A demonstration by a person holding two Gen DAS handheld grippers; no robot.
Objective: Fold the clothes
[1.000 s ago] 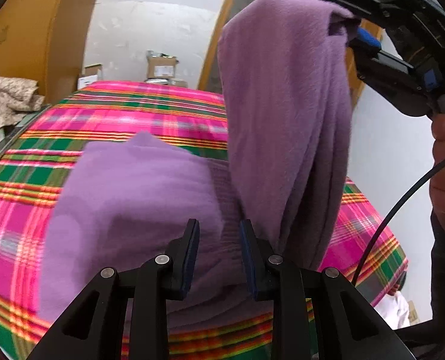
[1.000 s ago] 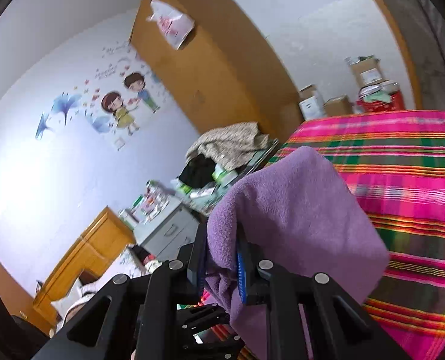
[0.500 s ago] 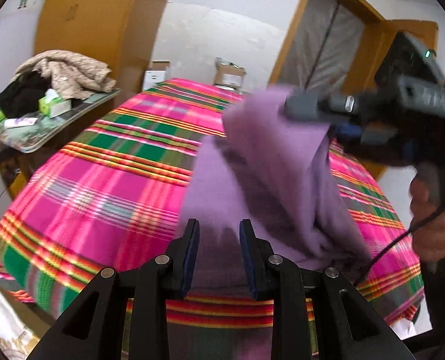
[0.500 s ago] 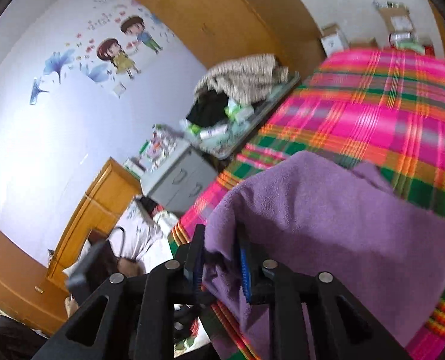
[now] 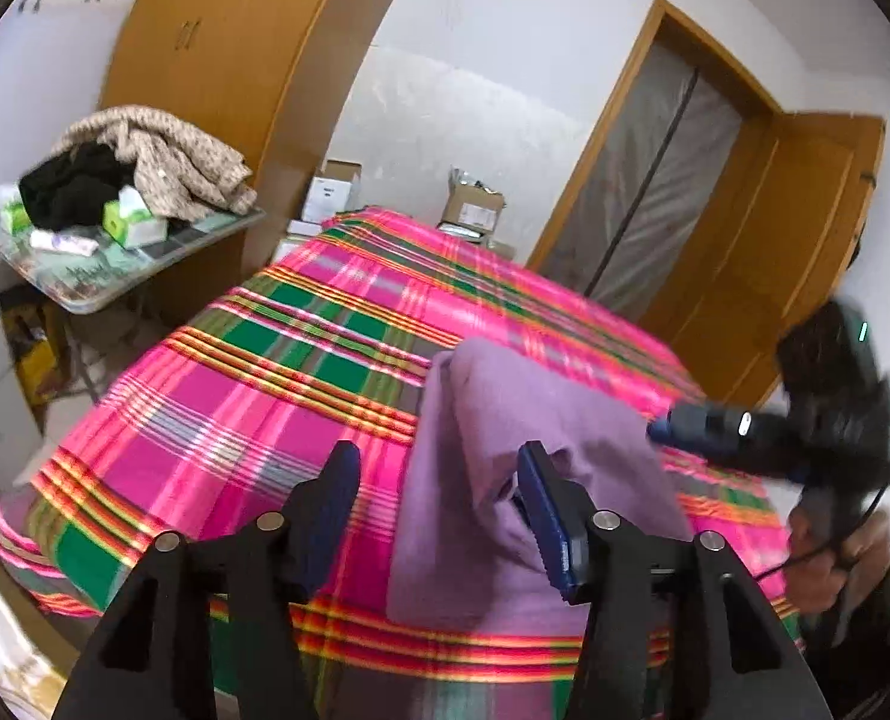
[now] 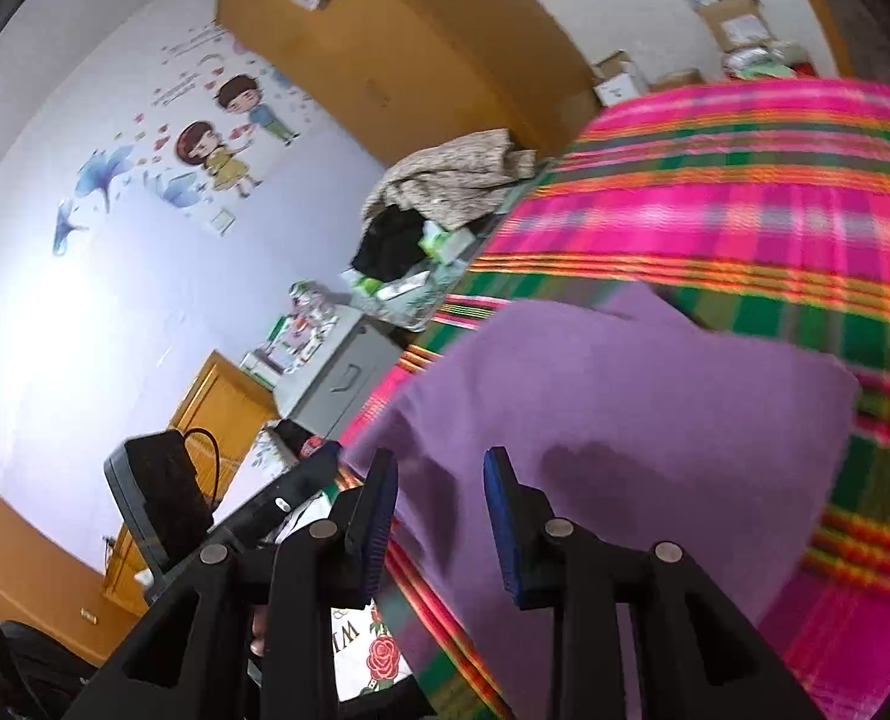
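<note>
A purple fleece garment [image 5: 505, 450] lies folded over itself near the front edge of the bed with the pink and green plaid blanket [image 5: 276, 384]. It also shows in the right wrist view [image 6: 625, 408]. My left gripper [image 5: 438, 504] is open, just above the garment's near edge, holding nothing. My right gripper [image 6: 438, 504] is open above the garment and empty. It appears in the left wrist view [image 5: 661, 429] at the garment's right side.
A side table [image 5: 114, 276] left of the bed holds a heap of clothes [image 5: 162, 162] and tissue packs. Cardboard boxes [image 5: 472, 207] stand beyond the bed's far end. A wardrobe [image 5: 216, 72] and a door [image 5: 793, 252] line the walls. A grey drawer unit [image 6: 348, 372] stands beside the bed.
My right gripper brought the lifted purple fold down onto the bed and opened, letting it go. My left gripper also opened and pulled back from the garment.
</note>
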